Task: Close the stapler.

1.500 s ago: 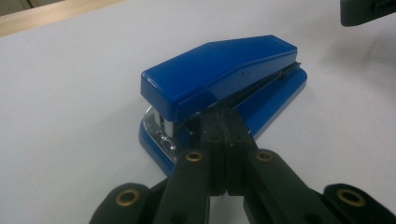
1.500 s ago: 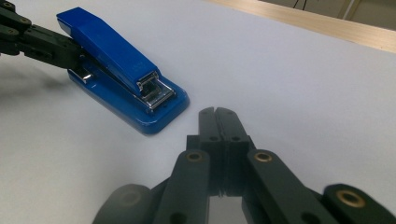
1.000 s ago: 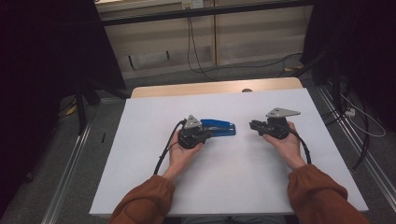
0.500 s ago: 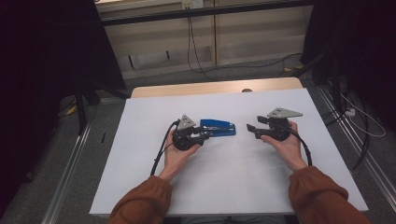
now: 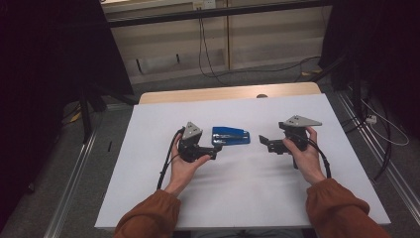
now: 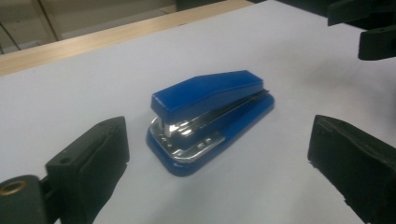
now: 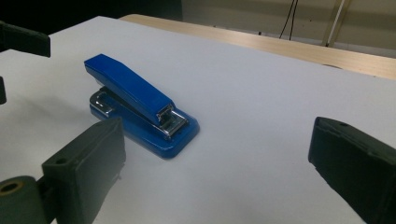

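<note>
Stapler: one blue stapler (image 5: 231,135) lies flat on the white desk (image 5: 237,198), near the middle, between the two tools and touched by neither.
Left tool: the left tool (image 5: 214,151) sits just beside the stapler's near-left end; its jaws have just been opening and now stand wide apart, with the stapler ahead of them, not between them.
Right tool: the right tool (image 5: 263,143) hovers to the stapler's right, apart from it; its jaws have just been opening too and stand wide apart with nothing between them.
Handling: the stapler looks rigid and fairly dense for its bulk, a plastic shell (image 6: 208,91) over metal works (image 6: 187,135). The smooth glossy top is likely slippery, and the hinged arm may give if squeezed from above.
Where to hold: probably best across the two long sides of the base (image 7: 144,135), low down, so the pads press on flat walls and the arm is not pushed shut.
Count: one stapler, two tools, two hands, one desk.
</note>
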The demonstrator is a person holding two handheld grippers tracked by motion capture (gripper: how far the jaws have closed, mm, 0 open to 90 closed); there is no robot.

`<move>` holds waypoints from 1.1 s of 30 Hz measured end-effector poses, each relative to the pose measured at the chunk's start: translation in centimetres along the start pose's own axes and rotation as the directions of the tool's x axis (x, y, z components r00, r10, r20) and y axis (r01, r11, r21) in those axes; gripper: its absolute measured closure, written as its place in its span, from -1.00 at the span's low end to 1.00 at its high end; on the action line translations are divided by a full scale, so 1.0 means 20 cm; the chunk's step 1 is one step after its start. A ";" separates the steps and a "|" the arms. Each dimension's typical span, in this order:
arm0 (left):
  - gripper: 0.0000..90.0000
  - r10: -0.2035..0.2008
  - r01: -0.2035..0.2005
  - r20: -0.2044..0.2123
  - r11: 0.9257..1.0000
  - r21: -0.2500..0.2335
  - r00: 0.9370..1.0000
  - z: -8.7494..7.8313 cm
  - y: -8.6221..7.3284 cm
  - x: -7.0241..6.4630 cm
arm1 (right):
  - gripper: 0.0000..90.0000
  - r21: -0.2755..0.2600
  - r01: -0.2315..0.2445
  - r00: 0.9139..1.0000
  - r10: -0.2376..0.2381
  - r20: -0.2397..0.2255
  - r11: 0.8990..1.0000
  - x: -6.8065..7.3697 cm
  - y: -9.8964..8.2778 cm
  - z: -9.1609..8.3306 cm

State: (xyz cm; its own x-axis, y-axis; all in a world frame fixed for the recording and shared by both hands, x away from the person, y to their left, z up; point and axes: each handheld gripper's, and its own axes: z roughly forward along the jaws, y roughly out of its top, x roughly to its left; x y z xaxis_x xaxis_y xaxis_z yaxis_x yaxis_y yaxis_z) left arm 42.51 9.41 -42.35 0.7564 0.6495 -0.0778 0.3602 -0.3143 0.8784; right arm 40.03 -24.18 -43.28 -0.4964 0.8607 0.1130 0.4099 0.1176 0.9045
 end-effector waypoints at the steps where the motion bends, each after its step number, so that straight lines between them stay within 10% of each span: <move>1: -0.92 0.009 -0.009 0.001 1.000 -0.003 1.000 -0.01 0.00 -0.01 | -0.95 -0.007 0.006 1.000 -0.006 0.004 1.000 0.01 0.00 -0.01; 21: -0.91 -0.032 0.031 -0.009 0.998 -0.058 0.999 -0.22 -0.07 -0.02 | -0.94 -0.049 0.026 0.999 -0.024 0.037 0.998 0.08 -0.04 -0.14; 33: -0.91 -0.016 0.009 -0.092 0.997 -0.078 0.996 -0.35 -0.14 0.00 | -0.95 -0.075 0.015 0.996 -0.008 0.084 0.997 0.06 -0.09 -0.27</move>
State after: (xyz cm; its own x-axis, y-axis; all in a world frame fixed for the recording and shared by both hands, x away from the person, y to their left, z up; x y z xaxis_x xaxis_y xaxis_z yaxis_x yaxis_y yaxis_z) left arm 37.76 15.15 -41.63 0.6971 0.7154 -0.0478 0.3227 -0.2536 0.9119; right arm 34.65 -26.00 -42.58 -0.4339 0.8982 0.0707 0.3441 0.0927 0.9343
